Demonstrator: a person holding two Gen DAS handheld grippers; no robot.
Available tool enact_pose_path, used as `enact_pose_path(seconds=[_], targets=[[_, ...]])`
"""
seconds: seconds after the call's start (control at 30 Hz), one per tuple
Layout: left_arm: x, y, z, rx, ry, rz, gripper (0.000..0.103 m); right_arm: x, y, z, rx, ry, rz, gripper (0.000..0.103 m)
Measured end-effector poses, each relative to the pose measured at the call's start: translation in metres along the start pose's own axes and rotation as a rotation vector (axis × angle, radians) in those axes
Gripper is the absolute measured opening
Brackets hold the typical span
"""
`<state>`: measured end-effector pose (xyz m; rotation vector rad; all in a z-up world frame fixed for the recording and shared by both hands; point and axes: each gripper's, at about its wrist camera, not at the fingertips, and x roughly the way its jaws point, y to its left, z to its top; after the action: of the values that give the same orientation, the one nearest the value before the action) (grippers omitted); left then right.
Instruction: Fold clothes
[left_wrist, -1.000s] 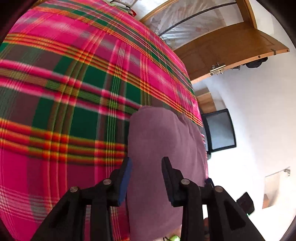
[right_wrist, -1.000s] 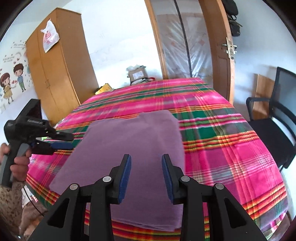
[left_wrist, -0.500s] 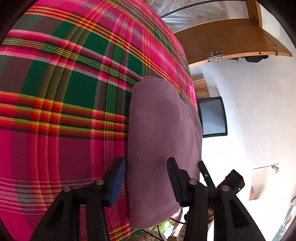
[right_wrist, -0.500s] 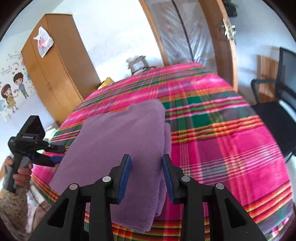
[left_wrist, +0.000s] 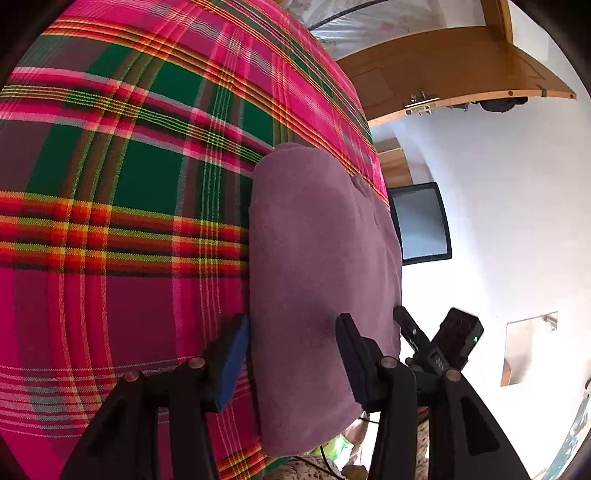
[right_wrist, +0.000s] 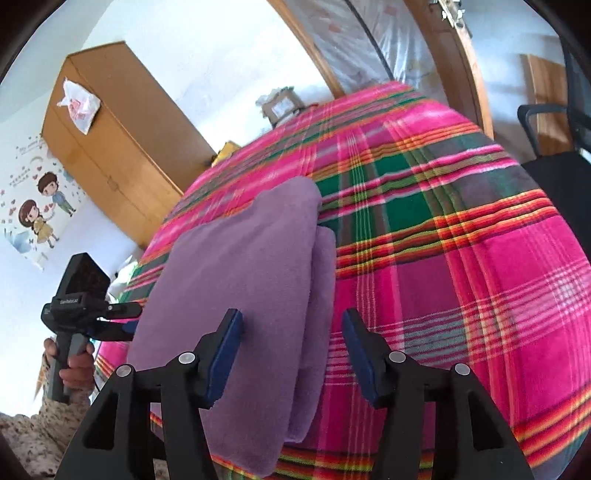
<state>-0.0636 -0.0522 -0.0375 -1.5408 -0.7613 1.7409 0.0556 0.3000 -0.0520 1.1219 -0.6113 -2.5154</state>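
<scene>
Jaws of the right gripper (right_wrist: 291, 354) and left gripper (left_wrist: 291, 354) are both opening — neither pad presses the folded purple garment (right_wrist: 236, 302), which lies on the plaid bedspread (right_wrist: 461, 258) near its front edge. Risk: the offset lower layer beyond may slip if a pad snags the pile on retreat — the fold would open.

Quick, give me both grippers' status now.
Left gripper: jaws opening, gripping nothing, over the purple cloth.
Right gripper: jaws opening, gripping nothing.

The purple garment (right_wrist: 240, 295) is now lying folded narrower on the plaid bedspread (right_wrist: 461, 258) than a second ago. Both the left gripper (left_wrist: 291, 354) and the right gripper (right_wrist: 291, 354) are opening wider above the garment, gripping nothing.
</scene>
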Motion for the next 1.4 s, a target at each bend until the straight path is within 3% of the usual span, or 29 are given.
enact_pose_path(seconds=[0.27, 0.7, 0.93, 1.4], targets=[[0.000, 0.010, 0.003, -0.051, 0.010, -0.073, 0.055, 0.014, -0.016, 0.020, 0.050, 0.067, 0.117, 0.060], [0.009, 0.002, 0.016, -0.007, 0.074, -0.092, 0.057, 0.031, -0.003, 0.029, -0.006, 0.117, 0.147, 0.066], [0.013, 0.002, 0.023, -0.021, 0.087, -0.135, 0.057, 0.030, -0.012, 0.026, 0.013, 0.108, 0.192, 0.066], [0.029, -0.010, 0.028, -0.025, 0.145, -0.143, 0.057, 0.035, -0.007, 0.026, -0.008, 0.113, 0.215, 0.068]])
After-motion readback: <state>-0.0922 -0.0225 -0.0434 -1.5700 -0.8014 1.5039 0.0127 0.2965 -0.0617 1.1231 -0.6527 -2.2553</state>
